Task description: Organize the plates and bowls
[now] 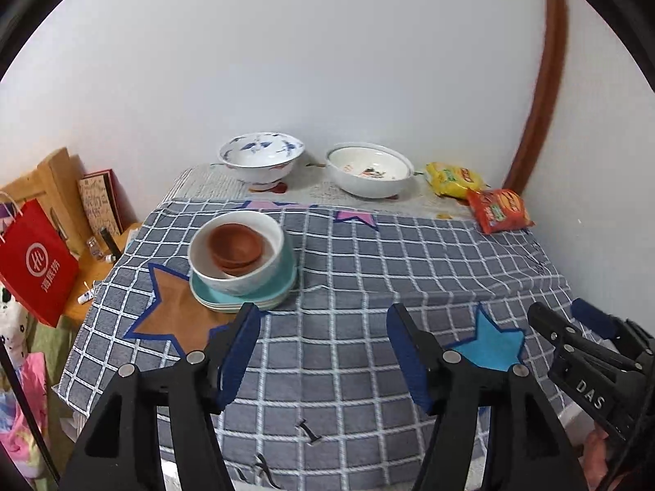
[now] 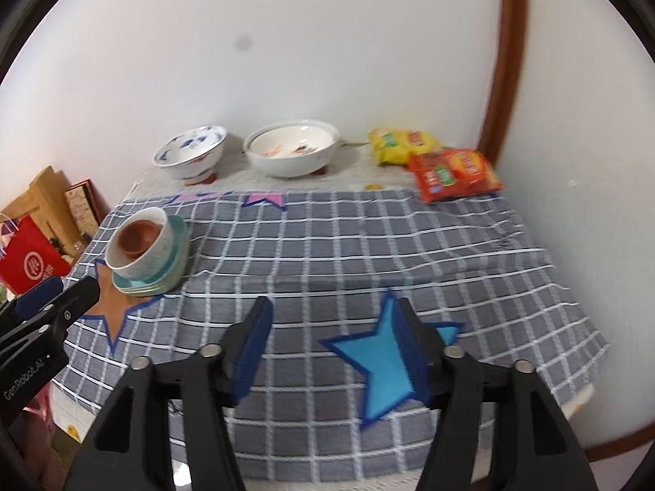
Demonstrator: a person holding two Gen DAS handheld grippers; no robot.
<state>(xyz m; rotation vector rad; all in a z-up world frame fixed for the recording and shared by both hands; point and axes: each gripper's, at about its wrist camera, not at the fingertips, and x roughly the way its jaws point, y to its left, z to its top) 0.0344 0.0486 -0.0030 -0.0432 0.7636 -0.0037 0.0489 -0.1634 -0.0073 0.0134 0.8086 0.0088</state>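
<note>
A stack stands on the brown star of the checked cloth: teal plates at the bottom, a white bowl on them, and brown bowls inside it. A blue-patterned bowl and a wide white bowl stand apart at the back by the wall. My left gripper is open and empty, just in front of the stack. My right gripper is open and empty above the blue star.
A yellow snack bag and a red snack bag lie at the back right near the corner wall. A red paper bag and wooden boards stand beside the table's left edge.
</note>
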